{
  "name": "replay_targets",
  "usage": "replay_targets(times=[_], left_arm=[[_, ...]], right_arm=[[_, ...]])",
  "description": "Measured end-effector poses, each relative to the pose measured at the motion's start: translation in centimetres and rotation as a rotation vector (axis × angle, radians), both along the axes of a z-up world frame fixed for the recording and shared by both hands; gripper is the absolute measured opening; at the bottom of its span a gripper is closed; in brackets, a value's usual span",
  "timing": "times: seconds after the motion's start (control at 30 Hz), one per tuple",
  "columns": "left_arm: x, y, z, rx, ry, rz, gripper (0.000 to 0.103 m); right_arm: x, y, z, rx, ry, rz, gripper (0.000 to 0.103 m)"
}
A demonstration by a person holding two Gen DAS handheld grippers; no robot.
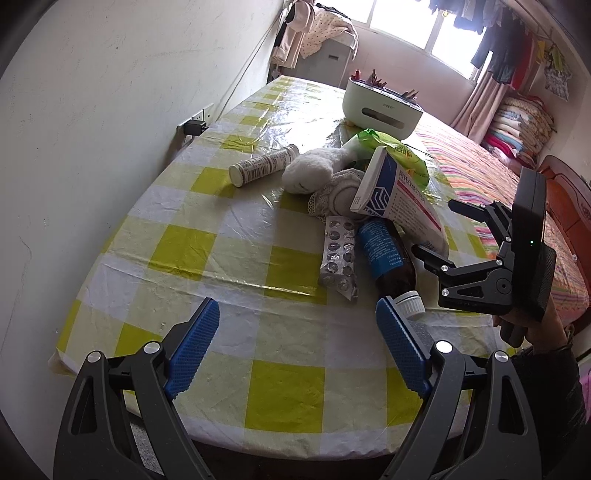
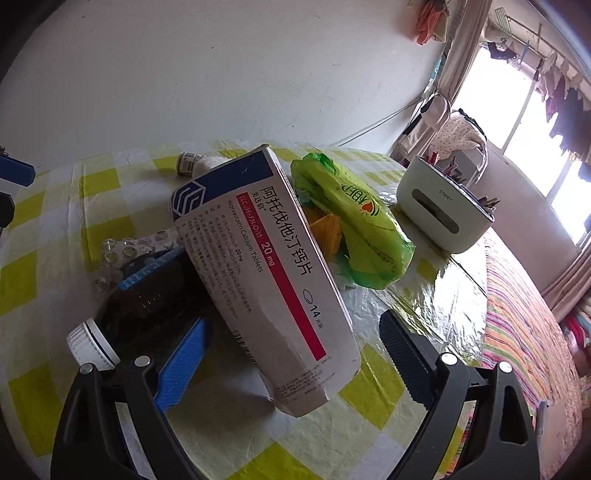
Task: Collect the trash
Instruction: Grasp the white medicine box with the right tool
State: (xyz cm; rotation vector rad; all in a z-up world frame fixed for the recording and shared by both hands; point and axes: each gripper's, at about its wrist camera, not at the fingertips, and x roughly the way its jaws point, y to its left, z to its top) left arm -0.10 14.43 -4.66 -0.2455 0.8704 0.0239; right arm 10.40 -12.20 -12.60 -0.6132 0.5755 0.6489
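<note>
Overhead, both tools tilted downward, jaws apart: right tool point(image 2: 291, 354) seemingly straddling the medicine box point(image 2: 269, 266).

- Yellow-and-white checked tablecloth point(image 1: 192, 240) under clear plastic, against a white wall point(image 1: 110, 110).
- White organiser box point(image 1: 382, 110) holding pencils, far end of table.
- Striped bedspread point(image 1: 480, 173) beside table.
- Clothes hanging point(image 1: 498, 48) by window point(image 1: 406, 26).
- Black plug in wall socket point(image 1: 194, 127).
</note>
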Motion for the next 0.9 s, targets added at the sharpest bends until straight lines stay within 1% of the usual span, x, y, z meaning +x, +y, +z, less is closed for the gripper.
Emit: replay_targets(times=[0.13,0.2,0.23,0.3,0.4,0.5,0.53,0.57,0.63,0.77,0.9], left_arm=[[0.0,-0.1,-0.2,-0.002,0.01,0.0,0.086],[0.1,-0.1,-0.2,-0.001,0.014,0.001,0.086],[0.1,-0.2,-0.2,-0.001,0.016,0.001,0.086],[0.2,-0.2,-0.3,-0.003,0.018,0.003,0.086],[0.5,-0.5,-0.4,-0.005,0.025,0.001,0.086],[0.9,-0.7,-0.8,-0.01,0.034,-0.005,0.086],[0.9,-0.8,-0.8,-0.011,0.036,-0.008,0.086],[1.0,-1.0,-0.9,-0.009,0.038,-0.013,0.086],[1.2,-1.4,-0.9,-0.004,0.041,-0.023,0.086],[1.6,-2.2,-1.0,0.004,0.047,-0.042,0.086],[2.2,-2.8,-0.7,-0.019,0.044,-0.055,0.086]], right_arm=[[0.5,1.1,-0.5,-0.028,-0.001,0.007,0.089],[0.7,1.4,-0.8,-0.034,0.007,0.006,0.081],[0.8,1.4,-0.8,-0.029,0.022,0.004,0.069],[0.9,1.2,-0.7,-0.015,0.018,-0.015,0.067],[0.6,0.8,-0.2,0.043,0.05,-0.012,0.064],[0.1,0.2,0.4,0.104,0.08,-0.018,0.055],[-0.1,-0.1,0.6,0.113,0.079,-0.025,0.047],[-0.3,-0.3,0.8,0.125,0.076,-0.034,0.043],[-0.5,-0.8,1.2,0.166,0.105,-0.034,0.041],[-1.0,-1.5,1.4,0.211,0.123,-0.049,0.038],[-1.2,-2.7,2.3,0.299,0.14,-0.076,0.035]])
